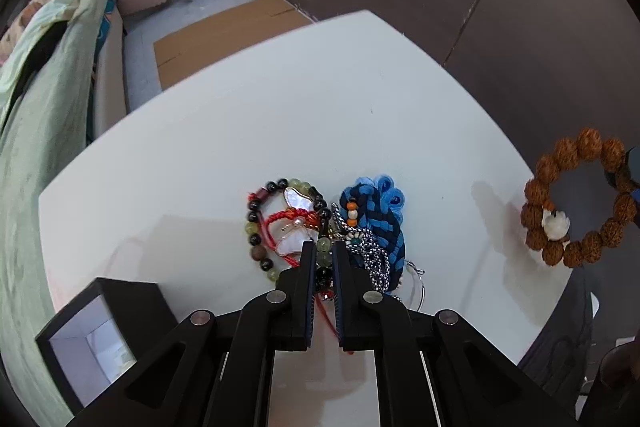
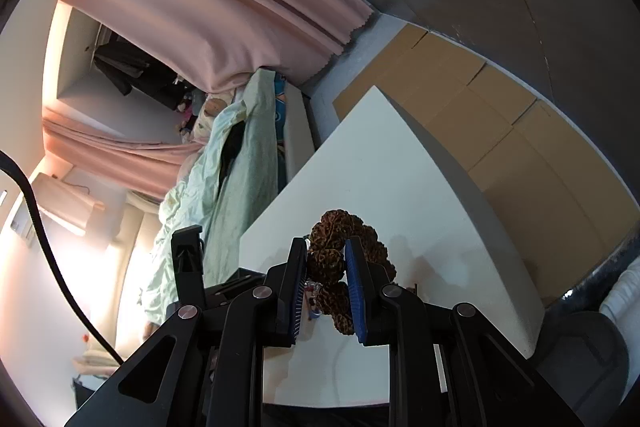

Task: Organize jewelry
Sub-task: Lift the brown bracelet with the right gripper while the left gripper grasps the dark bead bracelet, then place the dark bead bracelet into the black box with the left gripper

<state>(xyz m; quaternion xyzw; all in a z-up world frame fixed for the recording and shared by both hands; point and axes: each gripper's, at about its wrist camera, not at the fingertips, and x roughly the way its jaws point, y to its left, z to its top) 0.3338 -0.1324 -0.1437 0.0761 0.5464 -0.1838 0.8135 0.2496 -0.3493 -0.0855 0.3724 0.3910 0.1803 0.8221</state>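
Note:
A pile of jewelry lies on the white table (image 1: 240, 131): a green-and-black bead bracelet (image 1: 256, 223), a red cord with a white shell butterfly (image 1: 294, 223), a blue braided piece (image 1: 376, 219) and a speckled cord (image 1: 372, 255). My left gripper (image 1: 323, 251) is shut on the bead bracelet at the pile's near side. My right gripper (image 2: 326, 259) is shut on a brown seed-bead bracelet (image 2: 340, 239) and holds it in the air; it also shows in the left wrist view (image 1: 576, 199) at the right, above the table edge.
A black box with a white lining (image 1: 96, 343) stands at the table's near left. A bed with green bedding (image 1: 36, 147) runs along the left. Cardboard (image 1: 224, 31) lies on the floor beyond the table. Dark wall panels stand behind.

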